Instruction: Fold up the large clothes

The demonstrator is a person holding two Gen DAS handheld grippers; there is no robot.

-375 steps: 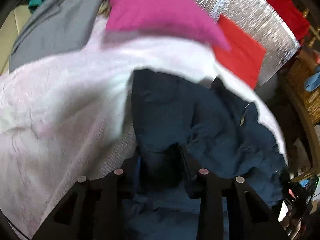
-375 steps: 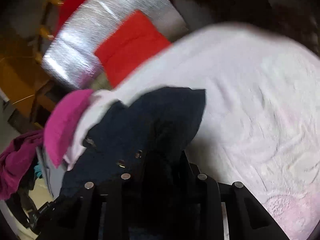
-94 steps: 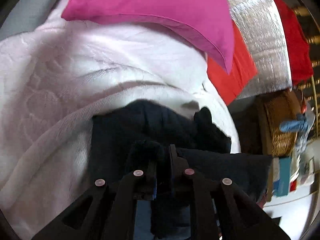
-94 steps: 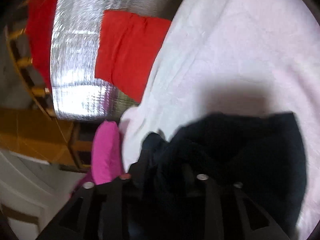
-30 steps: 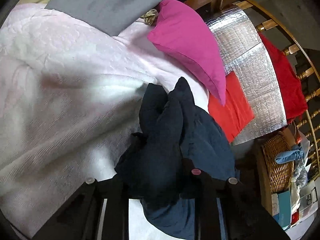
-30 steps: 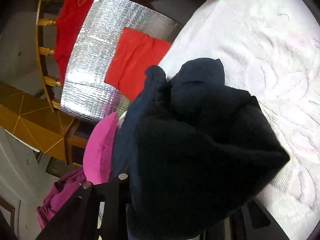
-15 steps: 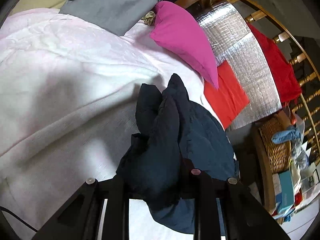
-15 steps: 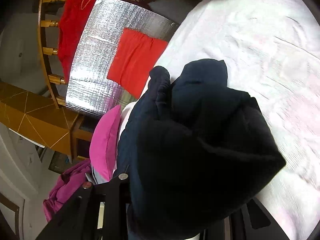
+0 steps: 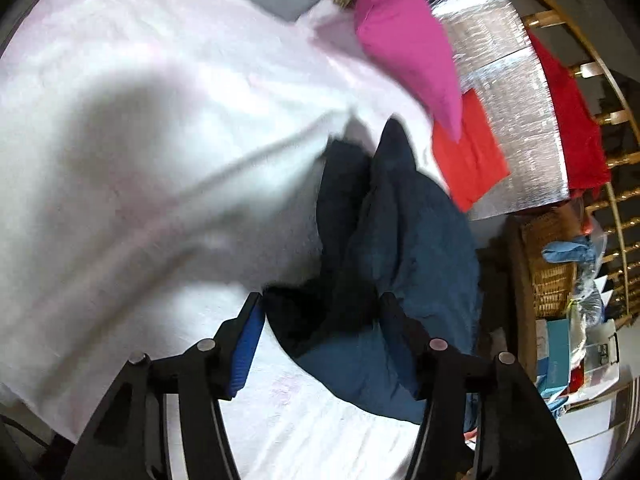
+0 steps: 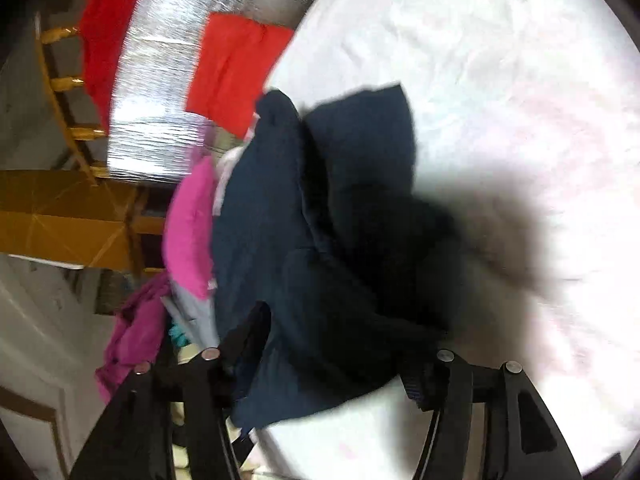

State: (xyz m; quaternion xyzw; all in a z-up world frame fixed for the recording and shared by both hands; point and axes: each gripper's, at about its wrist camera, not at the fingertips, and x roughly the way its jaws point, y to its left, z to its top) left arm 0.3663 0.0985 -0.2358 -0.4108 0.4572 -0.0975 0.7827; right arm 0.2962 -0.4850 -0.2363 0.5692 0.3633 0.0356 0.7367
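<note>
Half second on, my left gripper [image 9: 320,320] and right gripper [image 10: 332,340] spread wide, navy garment [image 9: 404,248] released, bunched at white bedspread [image 9: 140,140] edge. Pink pillow [image 9: 404,36], red cloth [image 9: 468,156] beyond.

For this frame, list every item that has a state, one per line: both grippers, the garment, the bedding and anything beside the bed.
left gripper: open, jaws wide either side of the cloth
right gripper: open, cloth lying between the jaws
navy garment: bunched in a heap on the bed, not flat
white bedspread: spread out, wrinkled
pink pillow: lying at the bed's edge
wicker basket: holding a blue item
</note>
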